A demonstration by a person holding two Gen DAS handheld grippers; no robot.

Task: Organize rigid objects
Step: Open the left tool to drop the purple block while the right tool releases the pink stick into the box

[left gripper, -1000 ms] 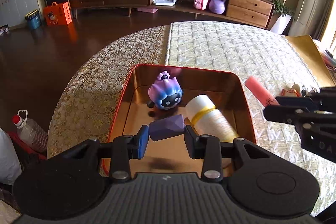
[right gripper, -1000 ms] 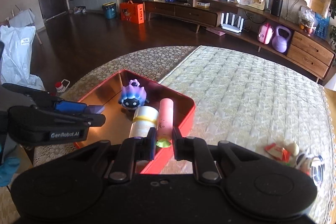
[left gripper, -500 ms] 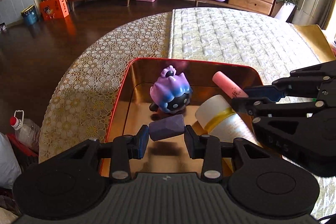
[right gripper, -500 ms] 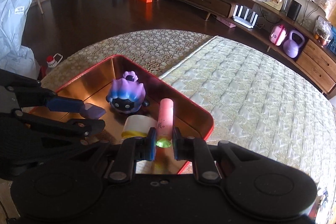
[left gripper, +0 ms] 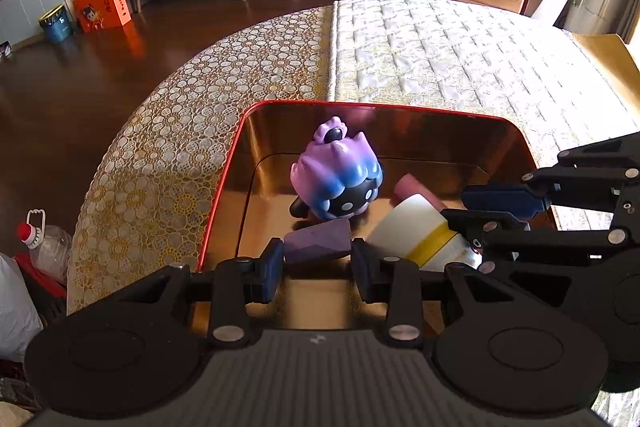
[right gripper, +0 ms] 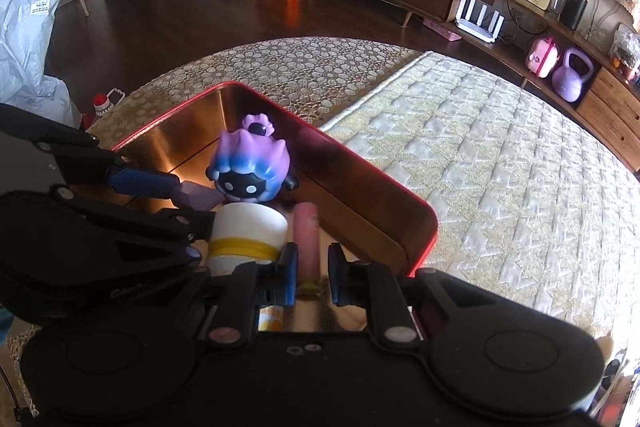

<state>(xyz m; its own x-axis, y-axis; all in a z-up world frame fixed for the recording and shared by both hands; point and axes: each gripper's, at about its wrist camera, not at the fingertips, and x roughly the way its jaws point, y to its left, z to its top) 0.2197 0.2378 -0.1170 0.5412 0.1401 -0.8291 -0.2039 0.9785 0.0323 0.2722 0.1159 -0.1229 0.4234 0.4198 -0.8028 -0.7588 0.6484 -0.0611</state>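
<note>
Your left tool (left gripper: pixel 318 263) gripped purple block (left gripper: pixel 318 245) crosswise, right tool (right gripper: pixel 313 275) clamped pink tube (right gripper: pixel 306 241), long axis pointing away, both over red tray (left gripper: pixel 224 195)

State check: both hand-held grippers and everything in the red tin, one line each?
left hand-held gripper: shut on purple block, over the tin
right hand-held gripper: shut on pink tube, inside the tin
purple block: held, beside the figurine
pink tube: held, lying along the cream bottle
cream bottle: on its side
purple figurine: upright
red tin: open, no lid
</note>
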